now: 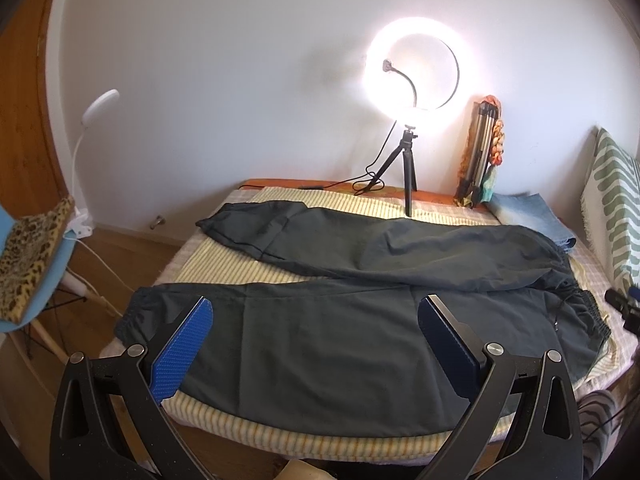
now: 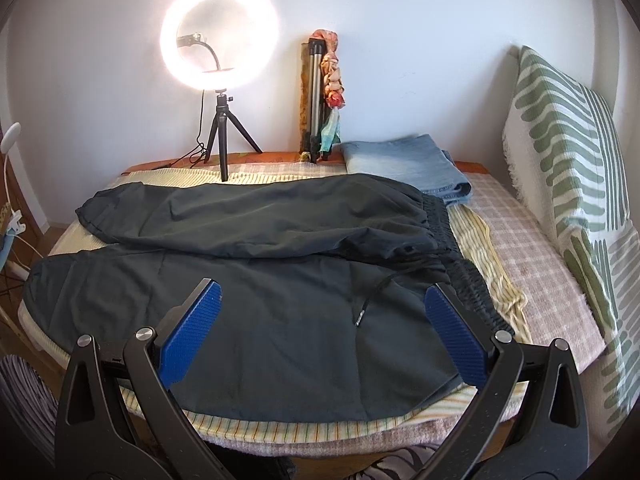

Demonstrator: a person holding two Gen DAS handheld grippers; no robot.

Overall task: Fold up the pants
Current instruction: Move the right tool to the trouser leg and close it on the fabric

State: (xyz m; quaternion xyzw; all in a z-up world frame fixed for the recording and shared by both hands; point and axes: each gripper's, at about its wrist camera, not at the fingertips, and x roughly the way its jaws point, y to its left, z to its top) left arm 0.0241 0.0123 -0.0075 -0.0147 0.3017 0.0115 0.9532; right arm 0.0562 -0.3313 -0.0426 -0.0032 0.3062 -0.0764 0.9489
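Observation:
Dark pants (image 1: 320, 320) lie flat on the bed, legs spread apart toward the left, elastic waistband (image 1: 592, 312) at the right. They also show in the right wrist view (image 2: 260, 280), with a drawstring (image 2: 372, 300) lying on the front. My left gripper (image 1: 316, 320) is open and empty, hovering over the near leg. My right gripper (image 2: 324, 304) is open and empty, hovering over the near hip area by the waistband (image 2: 476, 292).
A lit ring light on a small tripod (image 1: 408, 168) stands at the bed's far edge. Folded jeans (image 2: 404, 160) lie at the far right. A patterned cushion (image 2: 572, 184) leans at the right. A chair (image 1: 36, 264) stands left of the bed.

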